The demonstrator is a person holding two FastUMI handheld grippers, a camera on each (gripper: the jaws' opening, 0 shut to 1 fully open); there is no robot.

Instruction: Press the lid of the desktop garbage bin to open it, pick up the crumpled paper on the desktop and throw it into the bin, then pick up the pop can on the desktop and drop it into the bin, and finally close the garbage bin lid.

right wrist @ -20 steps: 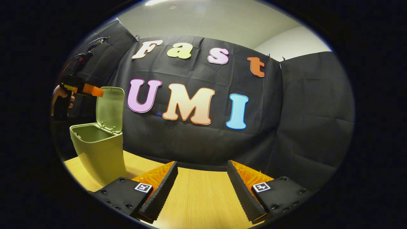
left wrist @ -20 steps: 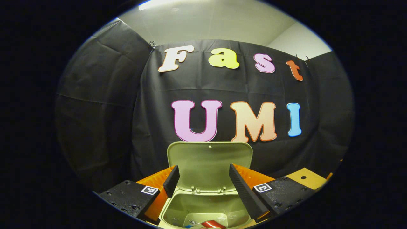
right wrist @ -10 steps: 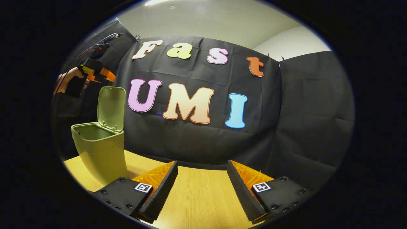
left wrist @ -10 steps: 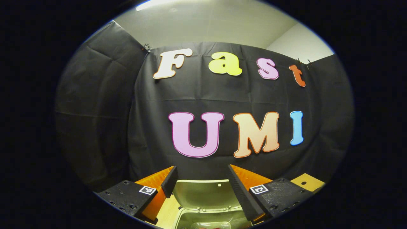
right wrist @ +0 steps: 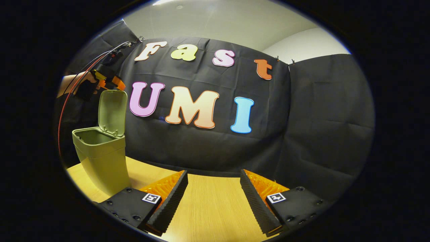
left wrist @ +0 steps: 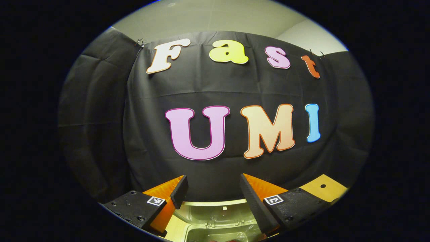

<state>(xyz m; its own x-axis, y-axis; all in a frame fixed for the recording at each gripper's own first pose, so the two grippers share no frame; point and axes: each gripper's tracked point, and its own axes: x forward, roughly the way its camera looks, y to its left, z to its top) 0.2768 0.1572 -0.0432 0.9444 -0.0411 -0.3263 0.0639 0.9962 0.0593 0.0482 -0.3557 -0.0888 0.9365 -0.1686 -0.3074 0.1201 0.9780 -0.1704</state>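
We held the left gripper (left wrist: 213, 189) high and level, its two fingers (left wrist: 180, 192) spread wide apart with nothing between them. From the right gripper view, that same left gripper (right wrist: 112, 82) sat far off to the upper left of our right fingers, tipped slightly downward, with a hand (right wrist: 86, 80) wrapped round its grip and a cable trailing from its back. We kept the right gripper (right wrist: 214, 188) low, pointing forward, its fingers (right wrist: 171, 198) likewise parted and gripping nothing, angled outward from base to tip.
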